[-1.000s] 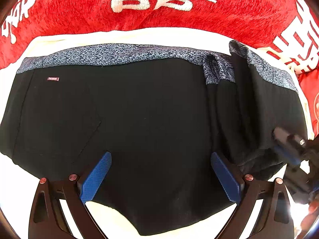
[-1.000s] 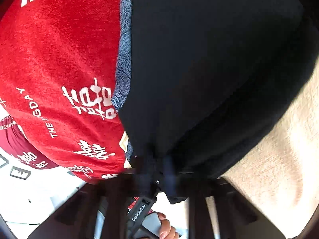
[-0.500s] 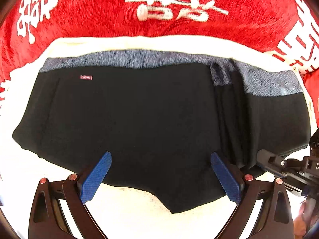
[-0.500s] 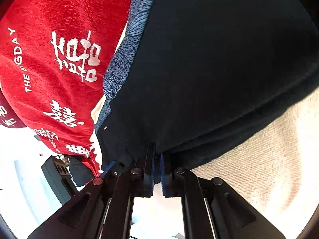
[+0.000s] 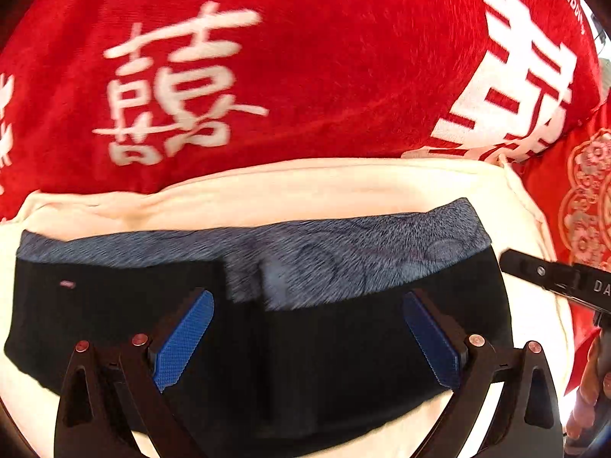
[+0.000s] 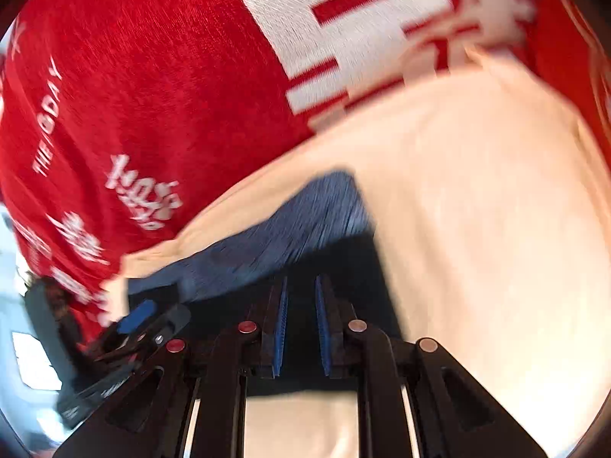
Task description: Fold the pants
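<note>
Black pants (image 5: 343, 343) with a blue-grey patterned waistband (image 5: 343, 252) lie folded on a cream cloth (image 5: 305, 187). My left gripper (image 5: 307, 339) hovers above them, open wide, with nothing between its blue pads (image 5: 183, 339). My right gripper (image 6: 301, 324) hangs over the pants' (image 6: 343, 263) right end near the waistband (image 6: 286, 229). Its jaws are opening, a narrow gap shows between the pads, and no cloth is pinched there. The right gripper (image 5: 553, 278) also shows at the edge of the left wrist view, and the left gripper (image 6: 145, 316) shows blurred in the right wrist view.
A red blanket (image 5: 305, 76) with white characters lies behind the cream cloth. A red patterned cushion (image 5: 588, 198) sits at the right. A person's hand (image 5: 588, 389) shows at the lower right edge. Bare cream cloth (image 6: 477, 229) spreads to the right of the pants.
The right gripper let go of the pants' edge, parted its jaws, rose and rolled. The left gripper lifted and drew back, so the pants look smaller and lower in its view.
</note>
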`<action>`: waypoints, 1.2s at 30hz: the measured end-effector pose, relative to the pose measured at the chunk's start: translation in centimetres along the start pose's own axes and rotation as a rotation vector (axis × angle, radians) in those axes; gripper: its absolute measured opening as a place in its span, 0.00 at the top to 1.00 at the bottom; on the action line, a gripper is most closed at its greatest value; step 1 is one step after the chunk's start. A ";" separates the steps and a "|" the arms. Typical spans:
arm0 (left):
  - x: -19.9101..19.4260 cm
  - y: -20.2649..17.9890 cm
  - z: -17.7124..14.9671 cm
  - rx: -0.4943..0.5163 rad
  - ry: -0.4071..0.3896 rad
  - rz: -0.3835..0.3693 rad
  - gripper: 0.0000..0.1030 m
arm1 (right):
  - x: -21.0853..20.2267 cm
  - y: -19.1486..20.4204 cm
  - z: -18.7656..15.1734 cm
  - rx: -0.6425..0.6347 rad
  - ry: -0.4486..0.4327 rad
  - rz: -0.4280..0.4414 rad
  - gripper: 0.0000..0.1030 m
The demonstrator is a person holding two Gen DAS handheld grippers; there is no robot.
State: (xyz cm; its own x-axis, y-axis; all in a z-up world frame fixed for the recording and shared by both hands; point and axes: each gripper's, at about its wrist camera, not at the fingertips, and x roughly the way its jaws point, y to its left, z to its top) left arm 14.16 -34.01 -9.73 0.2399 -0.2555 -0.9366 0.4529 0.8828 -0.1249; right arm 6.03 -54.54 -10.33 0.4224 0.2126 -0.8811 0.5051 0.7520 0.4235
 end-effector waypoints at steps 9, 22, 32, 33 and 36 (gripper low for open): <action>4.3 1.7 -3.9 -0.031 0.109 0.065 0.01 | 5.5 -0.3 -1.6 -0.037 0.127 0.021 0.84; -0.7 6.4 -7.4 -0.123 0.166 0.116 0.01 | 4.8 2.5 -5.9 -0.160 0.174 -0.046 0.84; -2.2 11.4 -8.6 -0.213 0.169 0.155 0.01 | 6.5 9.3 -8.4 -0.346 0.223 -0.134 0.62; -2.4 12.1 -8.8 -0.223 0.169 0.158 0.01 | 6.8 10.1 -8.7 -0.359 0.230 -0.132 0.62; -2.8 13.9 -9.4 -0.244 0.171 0.165 0.01 | 7.7 12.2 -9.3 -0.378 0.250 -0.107 0.62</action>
State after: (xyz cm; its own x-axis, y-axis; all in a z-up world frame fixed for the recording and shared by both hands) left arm 11.70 -17.32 -11.93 0.1355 -0.0500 -0.9895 0.1963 0.9803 -0.0226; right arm 8.48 -37.90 -13.88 0.1648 0.2308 -0.9589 0.2062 0.9427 0.2623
